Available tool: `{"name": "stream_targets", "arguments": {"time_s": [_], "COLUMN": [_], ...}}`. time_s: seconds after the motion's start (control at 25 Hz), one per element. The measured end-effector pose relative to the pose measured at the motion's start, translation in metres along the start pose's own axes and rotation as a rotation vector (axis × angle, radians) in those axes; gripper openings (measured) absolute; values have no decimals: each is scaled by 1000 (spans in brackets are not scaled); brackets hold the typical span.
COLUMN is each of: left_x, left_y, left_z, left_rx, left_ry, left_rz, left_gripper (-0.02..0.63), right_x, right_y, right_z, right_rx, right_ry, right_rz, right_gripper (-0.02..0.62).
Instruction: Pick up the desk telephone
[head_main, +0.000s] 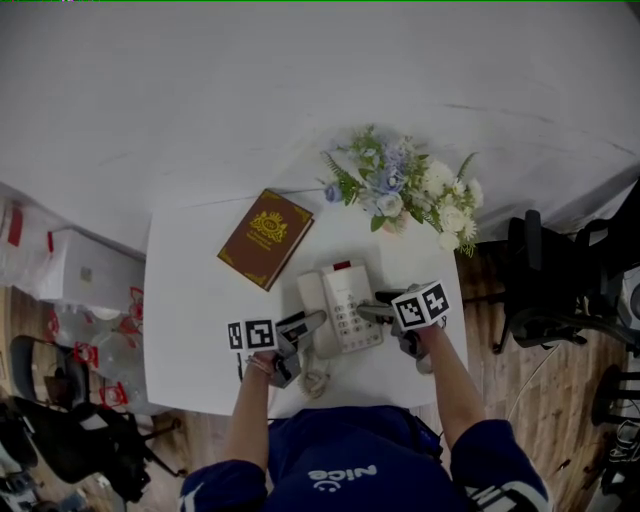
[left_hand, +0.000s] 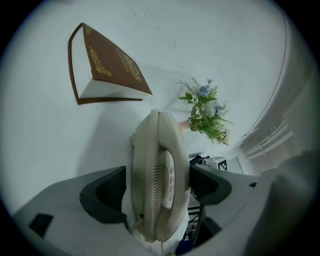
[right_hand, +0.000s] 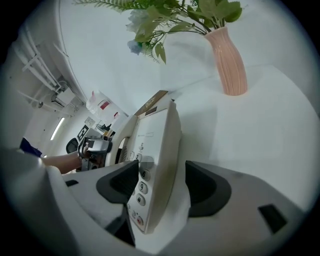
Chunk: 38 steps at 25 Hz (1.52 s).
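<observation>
The cream desk telephone (head_main: 340, 305) lies flat on the white table (head_main: 190, 330), handset on its left side and keypad on the right. My left gripper (head_main: 312, 325) reaches its left edge. In the left gripper view the handset side (left_hand: 157, 175) stands between the wide-open jaws, with a narrow gap at the left pad (left_hand: 107, 192). My right gripper (head_main: 372, 312) comes in from the right. In the right gripper view its open jaws straddle the keypad edge (right_hand: 160, 160), and the pads (right_hand: 205, 187) do not press it.
A brown book (head_main: 265, 238) with gold print lies behind the phone to the left. A pink vase (right_hand: 230, 62) of flowers (head_main: 405, 190) stands at the table's back right corner. The phone's coiled cord (head_main: 315, 380) trails to the front edge. A black office chair (head_main: 560, 290) stands right of the table.
</observation>
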<state>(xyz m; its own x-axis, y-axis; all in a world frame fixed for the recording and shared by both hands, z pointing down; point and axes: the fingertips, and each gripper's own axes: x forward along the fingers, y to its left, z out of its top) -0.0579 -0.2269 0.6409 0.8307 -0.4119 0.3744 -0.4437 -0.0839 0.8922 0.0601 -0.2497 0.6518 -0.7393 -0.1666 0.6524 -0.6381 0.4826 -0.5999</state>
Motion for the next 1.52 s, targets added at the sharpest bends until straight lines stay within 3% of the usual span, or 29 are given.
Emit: {"name": "stream_targets", "arguments": {"time_s": [0.24,0.4,1.12,1.52], "left_x": [9,7,4,-10], "left_y": [-5,-3,0,-7], "left_z": [-3,-2,-4,-10], "left_rx": [-16,-26,-42,-13], "left_ry": [25,8,-36,-28], "left_rz": [-56,-71,-58,-50], "left_gripper": [393,391,387,387], "right_x": [5,8,7,6], "right_y": [1,6,6,20], "right_z": [-2,-2,-3,-14], "right_rx": [65,124,157,189], "right_ry": [-2,-2,-26,-53], "right_rz": [72,143,143,148], "right_gripper": [297,256,245,245]}}
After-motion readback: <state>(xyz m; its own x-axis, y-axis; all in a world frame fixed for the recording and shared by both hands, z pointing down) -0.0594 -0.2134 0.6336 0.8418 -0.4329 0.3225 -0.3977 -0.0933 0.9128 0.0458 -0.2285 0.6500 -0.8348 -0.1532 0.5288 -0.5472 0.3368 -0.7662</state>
